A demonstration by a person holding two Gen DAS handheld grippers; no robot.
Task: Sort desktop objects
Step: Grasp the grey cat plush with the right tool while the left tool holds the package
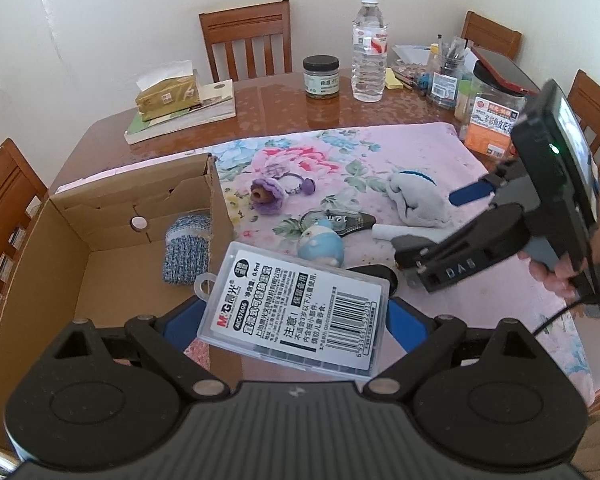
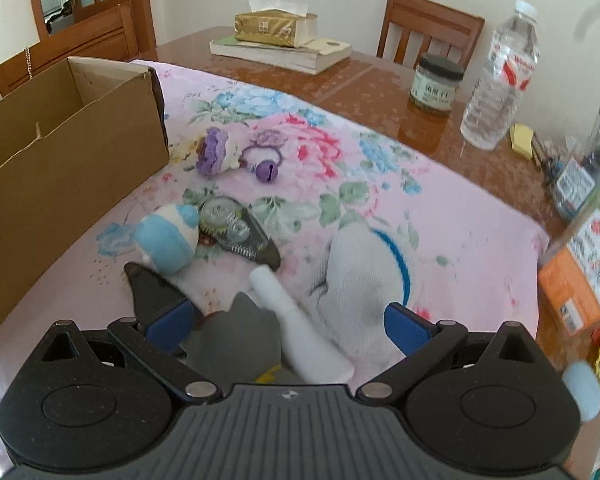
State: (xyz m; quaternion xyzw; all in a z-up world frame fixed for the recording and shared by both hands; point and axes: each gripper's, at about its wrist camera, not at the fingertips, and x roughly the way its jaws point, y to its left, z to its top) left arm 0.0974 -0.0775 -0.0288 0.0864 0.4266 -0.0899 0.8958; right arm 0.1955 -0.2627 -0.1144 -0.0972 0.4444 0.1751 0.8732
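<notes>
The left gripper (image 1: 295, 316) is pinching a clear flat plastic case with a white barcode label (image 1: 300, 312) between its blue-padded fingers (image 1: 404, 328), holding it above the near right edge of the open brown cardboard box (image 1: 79, 280), which is sitting on the pink floral cloth (image 1: 420, 148) at its left end. Inside the box, against its right wall, a blue-and-white knitted pouch (image 1: 187, 250) is lying. Just right of the box, a purple crocheted doll keychain with a bell (image 2: 223, 154) is resting on the cloth, and nearer the cameras, a round blue-and-white plush figure (image 2: 167, 240) is touching a clear correction-tape dispenser (image 2: 239, 234). Further right of the box, a grey-white plush toy with a blue collar (image 2: 364, 280) is lying, with a white stick-shaped object (image 2: 300, 328) beside it. The right gripper (image 2: 287, 320), held in a hand (image 1: 564, 276), is hovering over this group with its fingers (image 2: 408, 326) spread apart, a grey plush shape (image 2: 235, 340) and the white stick lying between them; whether they are touching anything I cannot tell. Beyond the box, on the brown wooden tabletop (image 1: 279, 104), a gold tissue box (image 1: 167, 94) is sitting on a book, and farther right a dark-lidded jar (image 1: 321, 76) is standing beside a clear water bottle (image 1: 370, 48).
</notes>
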